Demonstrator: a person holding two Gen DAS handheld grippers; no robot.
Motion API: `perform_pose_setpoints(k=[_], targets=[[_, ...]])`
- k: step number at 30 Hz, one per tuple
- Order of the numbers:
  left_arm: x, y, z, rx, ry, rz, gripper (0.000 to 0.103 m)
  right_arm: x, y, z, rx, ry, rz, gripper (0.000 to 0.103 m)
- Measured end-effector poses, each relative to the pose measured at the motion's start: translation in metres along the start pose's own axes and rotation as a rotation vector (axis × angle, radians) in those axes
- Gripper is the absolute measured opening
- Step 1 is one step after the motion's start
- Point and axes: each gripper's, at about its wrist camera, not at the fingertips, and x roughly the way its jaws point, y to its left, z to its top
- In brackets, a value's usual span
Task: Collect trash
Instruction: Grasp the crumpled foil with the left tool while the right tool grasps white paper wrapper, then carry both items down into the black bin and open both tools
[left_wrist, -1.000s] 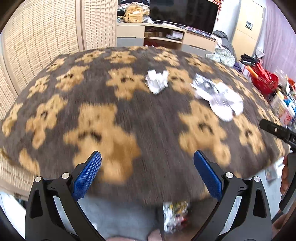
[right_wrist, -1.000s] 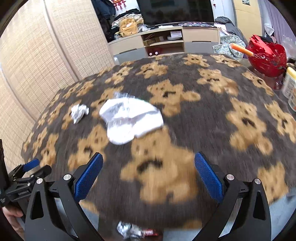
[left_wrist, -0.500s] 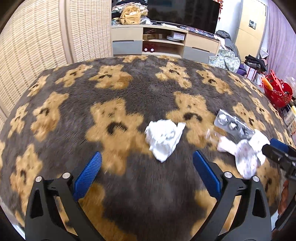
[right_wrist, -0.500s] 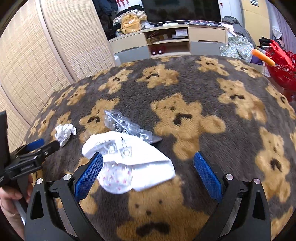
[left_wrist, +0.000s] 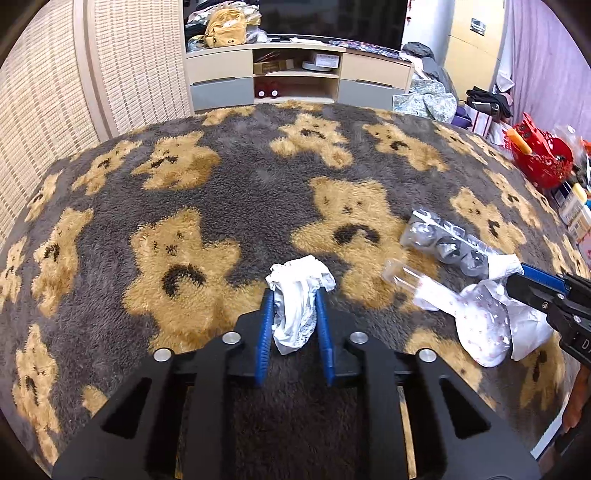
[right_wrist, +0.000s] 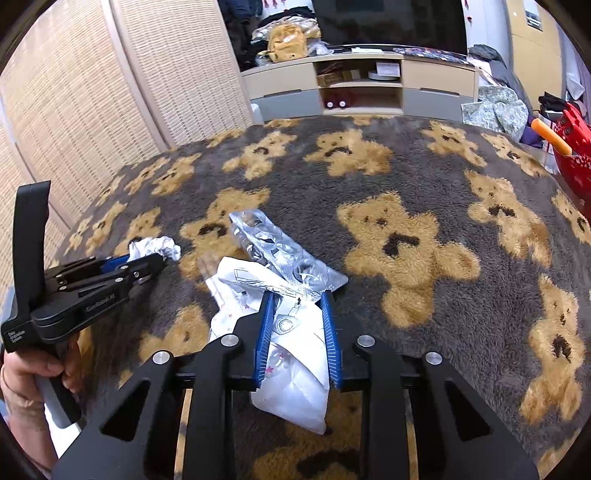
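Crumpled tissue (left_wrist: 295, 302) on bear-pattern rug (left_wrist: 229, 192), pinched in left gripper (left_wrist: 293, 325), jaws just closing. White wrapper (right_wrist: 295, 354) beside blister pack (right_wrist: 280, 254), clamped in right gripper (right_wrist: 297, 332), likewise closing. Both gripped low, likely for lifting together.

Grey rug (left_wrist: 258, 177) with tan bears, white crumpled paper (left_wrist: 295, 306), red basket (left_wrist: 543, 162)

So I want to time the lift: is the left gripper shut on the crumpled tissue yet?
Shut. The left gripper has just closed, and its blue pads press both sides of the crumpled tissue.
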Motion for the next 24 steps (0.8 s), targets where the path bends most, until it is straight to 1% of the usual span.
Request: perform_pose_setpoints(k=[6, 9, 15, 19, 24], targets=[[-0.025, -0.009, -0.008, 0.030, -0.017, 0.004, 0.018, -0.025, 0.000, -0.003, 0.001, -0.038, -0.017, 0.023], [-0.048, -0.015, -0.013, 0.036, -0.037, 0.006, 0.017, -0.040, -0.001, -0.005, 0.003, -0.051, -0.019, 0.022], [-0.094, -0.033, -0.029, 0.057, -0.074, 0.009, 0.017, -0.084, 0.002, -0.016, -0.001, -0.088, -0.013, 0.022], [-0.128, -0.048, -0.049, 0.055, -0.099, -0.009, 0.017, -0.111, 0.009, -0.033, -0.009, -0.093, -0.004, 0.023], [-0.157, -0.065, -0.078, 0.049, -0.104, -0.028, 0.017, -0.136, 0.018, -0.060, -0.017, -0.090, 0.010, 0.023]])
